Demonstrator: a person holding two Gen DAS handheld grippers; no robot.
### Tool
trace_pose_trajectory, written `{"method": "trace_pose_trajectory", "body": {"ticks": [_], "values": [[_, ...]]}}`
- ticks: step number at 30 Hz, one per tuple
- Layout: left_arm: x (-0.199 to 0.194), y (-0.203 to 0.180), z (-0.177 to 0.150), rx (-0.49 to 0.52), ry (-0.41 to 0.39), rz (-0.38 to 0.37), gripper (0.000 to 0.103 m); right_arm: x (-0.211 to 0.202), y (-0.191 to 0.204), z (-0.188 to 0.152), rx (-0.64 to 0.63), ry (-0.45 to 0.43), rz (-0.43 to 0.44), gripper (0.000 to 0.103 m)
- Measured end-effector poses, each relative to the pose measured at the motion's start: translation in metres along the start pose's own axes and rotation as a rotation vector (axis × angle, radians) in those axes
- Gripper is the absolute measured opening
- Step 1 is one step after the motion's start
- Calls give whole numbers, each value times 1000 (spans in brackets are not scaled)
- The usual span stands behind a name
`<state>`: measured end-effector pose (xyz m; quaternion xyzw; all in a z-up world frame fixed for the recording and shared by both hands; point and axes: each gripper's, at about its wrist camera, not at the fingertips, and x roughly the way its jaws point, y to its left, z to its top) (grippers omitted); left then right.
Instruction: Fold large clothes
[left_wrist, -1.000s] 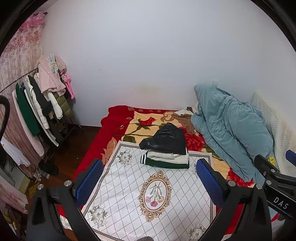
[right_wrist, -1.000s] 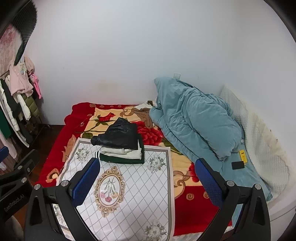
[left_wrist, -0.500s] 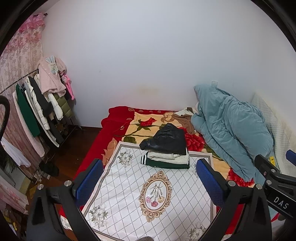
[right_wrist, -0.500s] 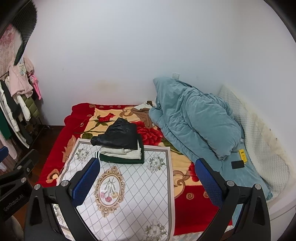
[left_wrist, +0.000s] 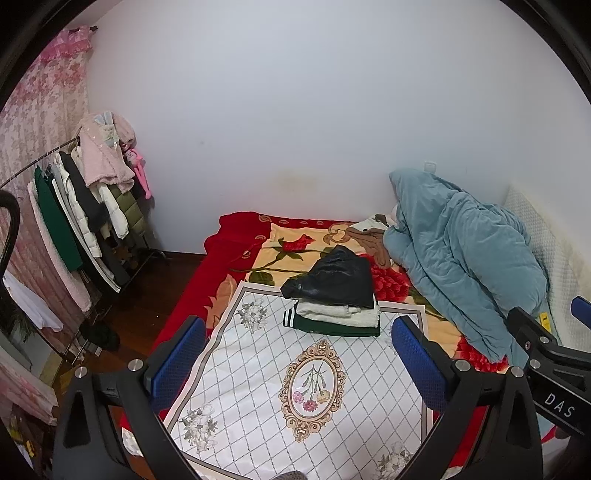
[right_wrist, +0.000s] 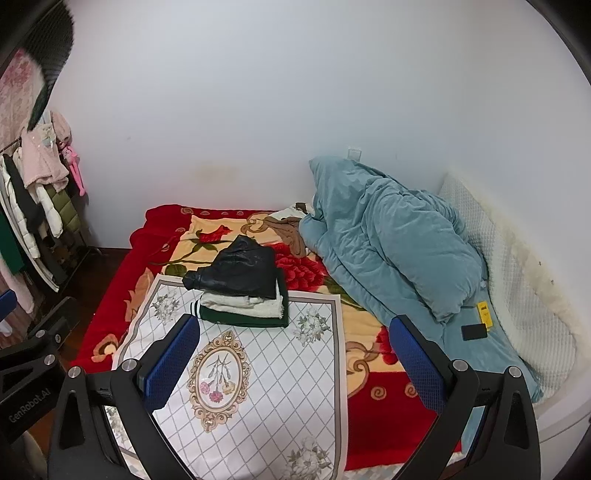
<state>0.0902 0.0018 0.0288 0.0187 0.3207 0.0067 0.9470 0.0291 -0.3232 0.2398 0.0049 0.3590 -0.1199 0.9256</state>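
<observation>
The folded stack of clothes (left_wrist: 334, 295) lies at the far edge of the white floral mat (left_wrist: 295, 373) on the bed, a black jacket (right_wrist: 236, 271) on top, cream and dark green layers beneath. The left gripper (left_wrist: 299, 354) hovers with jaws wide apart and empty, the stack at 12 o'clock ahead. The right gripper (right_wrist: 291, 350) is likewise spread and empty, the stack toward 11 o'clock. A blue quilt (right_wrist: 388, 240) lies at 2 o'clock.

A home bedroom: a bed (left_wrist: 236, 236) with a floral blanket, a rumpled quilt (left_wrist: 461, 251) and a clothes rack (left_wrist: 70, 221).
</observation>
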Motion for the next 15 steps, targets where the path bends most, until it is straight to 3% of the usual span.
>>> {"method": "trace_pose_trajectory", "body": {"ticks": [15], "values": [[-1,5,-5,-10,1,13,103,0,3,0,-10,-3,0,103]]}}
